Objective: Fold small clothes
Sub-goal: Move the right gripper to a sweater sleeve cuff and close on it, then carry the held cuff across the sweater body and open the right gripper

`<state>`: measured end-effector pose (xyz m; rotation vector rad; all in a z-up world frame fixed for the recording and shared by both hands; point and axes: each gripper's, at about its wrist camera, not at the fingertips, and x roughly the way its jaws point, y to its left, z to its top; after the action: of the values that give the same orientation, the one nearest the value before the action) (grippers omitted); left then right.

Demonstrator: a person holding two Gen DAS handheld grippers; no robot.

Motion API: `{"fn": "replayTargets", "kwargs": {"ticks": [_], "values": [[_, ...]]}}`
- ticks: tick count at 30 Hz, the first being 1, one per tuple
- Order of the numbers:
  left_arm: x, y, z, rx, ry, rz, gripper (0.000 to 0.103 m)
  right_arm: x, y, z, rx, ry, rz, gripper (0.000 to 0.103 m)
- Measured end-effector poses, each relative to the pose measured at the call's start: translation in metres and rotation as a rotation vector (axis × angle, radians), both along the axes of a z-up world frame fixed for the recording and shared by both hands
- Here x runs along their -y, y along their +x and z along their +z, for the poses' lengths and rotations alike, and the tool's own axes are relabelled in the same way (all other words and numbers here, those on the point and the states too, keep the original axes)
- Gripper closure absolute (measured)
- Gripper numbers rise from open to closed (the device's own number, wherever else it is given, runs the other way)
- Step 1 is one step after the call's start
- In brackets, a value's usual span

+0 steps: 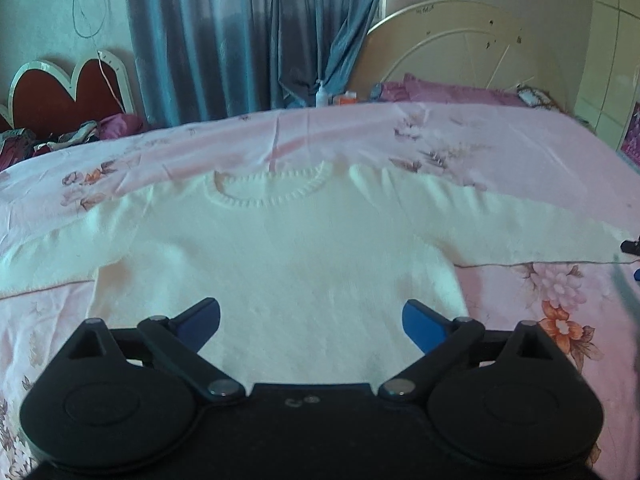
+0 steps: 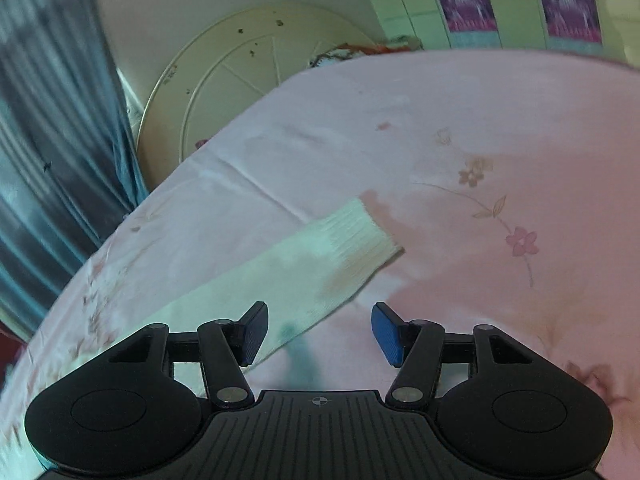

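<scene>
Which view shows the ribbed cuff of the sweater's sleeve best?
The right wrist view. The ribbed cuff lies flat on the pink floral bedsheet, its ribbing and open end clear just ahead of the open right gripper. The left wrist view shows the white sweater spread out, but that sleeve's end runs to the frame edge, cuff indistinct.

I've got a cream-white sweater point(image 1: 280, 248) with ribbed cuff point(image 2: 364, 236) on a pale pink bedsheet point(image 1: 500, 136) printed with orange and mauve flowers; blue-grey curtains point(image 1: 240, 32) behind, blue pads point(image 2: 386, 334) on my black right gripper point(image 2: 320, 332).
</scene>
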<state>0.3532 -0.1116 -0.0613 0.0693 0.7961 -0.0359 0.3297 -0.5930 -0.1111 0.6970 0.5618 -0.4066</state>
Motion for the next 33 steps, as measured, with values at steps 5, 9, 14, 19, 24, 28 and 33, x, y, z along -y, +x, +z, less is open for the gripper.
{"fn": "replayTargets", "kwargs": {"ticks": [5, 9, 14, 19, 24, 28, 33], "values": [[0.015, 0.008, -0.003, -0.018, 0.018, 0.002, 0.006, 0.013, 0.002, -0.004, 0.034, 0.017, 0.006, 0.045], [0.022, 0.017, -0.004, -0.024, 0.016, 0.009, 0.006, 0.018, 0.004, -0.007, 0.036, 0.03, 0.006, 0.064], [0.02, 0.025, 0.002, -0.007, 0.02, 0.019, 0.006, 0.027, 0.006, -0.013, 0.013, 0.021, -0.055, 0.101], [-0.007, 0.031, 0.002, -0.014, 0.056, 0.049, 0.008, 0.005, 0.021, 0.007, 0.009, -0.085, 0.021, 0.101], [-0.055, 0.033, -0.003, -0.034, 0.036, 0.091, 0.009, -0.077, 0.05, 0.042, 0.066, -0.156, 0.296, 0.101], [-0.09, 0.034, -0.01, -0.042, -0.003, 0.11, 0.014, -0.166, 0.063, 0.055, 0.082, -0.189, 0.505, 0.101], [-0.13, 0.033, -0.02, -0.039, -0.062, 0.127, 0.015, -0.265, 0.067, 0.057, 0.078, -0.245, 0.662, 0.101]]}}
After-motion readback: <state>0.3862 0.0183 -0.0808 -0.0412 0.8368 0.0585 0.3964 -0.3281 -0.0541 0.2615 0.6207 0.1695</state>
